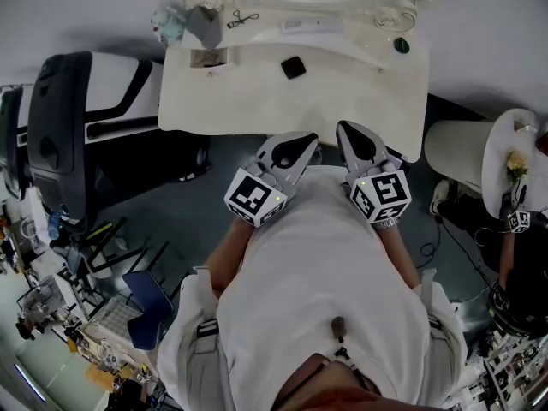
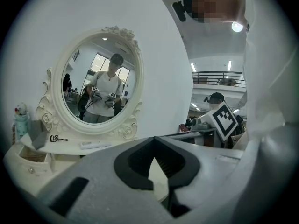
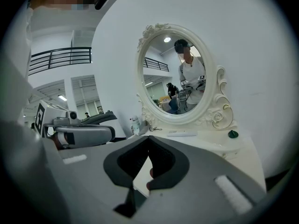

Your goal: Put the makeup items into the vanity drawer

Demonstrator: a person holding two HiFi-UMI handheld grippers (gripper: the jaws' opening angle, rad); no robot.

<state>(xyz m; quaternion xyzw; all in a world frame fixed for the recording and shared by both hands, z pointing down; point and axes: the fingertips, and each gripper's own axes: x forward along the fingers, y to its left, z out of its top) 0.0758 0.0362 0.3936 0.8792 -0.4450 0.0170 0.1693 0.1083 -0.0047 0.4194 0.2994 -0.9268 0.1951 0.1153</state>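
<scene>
The white vanity table point(image 1: 360, 101) stands ahead under an oval mirror point(image 2: 100, 80). A small drawer point(image 1: 210, 58) at its left end is open. An eyelash curler point(image 1: 242, 18), a flat white item point(image 1: 301, 26), a black square compact point(image 1: 293, 67) and a green cone-shaped item point(image 1: 401, 45) lie on top. My left gripper point(image 1: 310, 144) and right gripper point(image 1: 342, 127) are held side by side near the front edge, both shut and empty. The left gripper view shows its jaw tips point(image 2: 154, 138) touching. In the right gripper view the jaw tips point(image 3: 148, 138) meet too.
A grey box point(image 1: 204, 26) and a teal figurine point(image 1: 169, 24) sit at the table's back left. A black machine point(image 1: 60, 118) stands to the left. A white stool point(image 1: 454, 148) and a round side table point(image 1: 514, 157) are on the right.
</scene>
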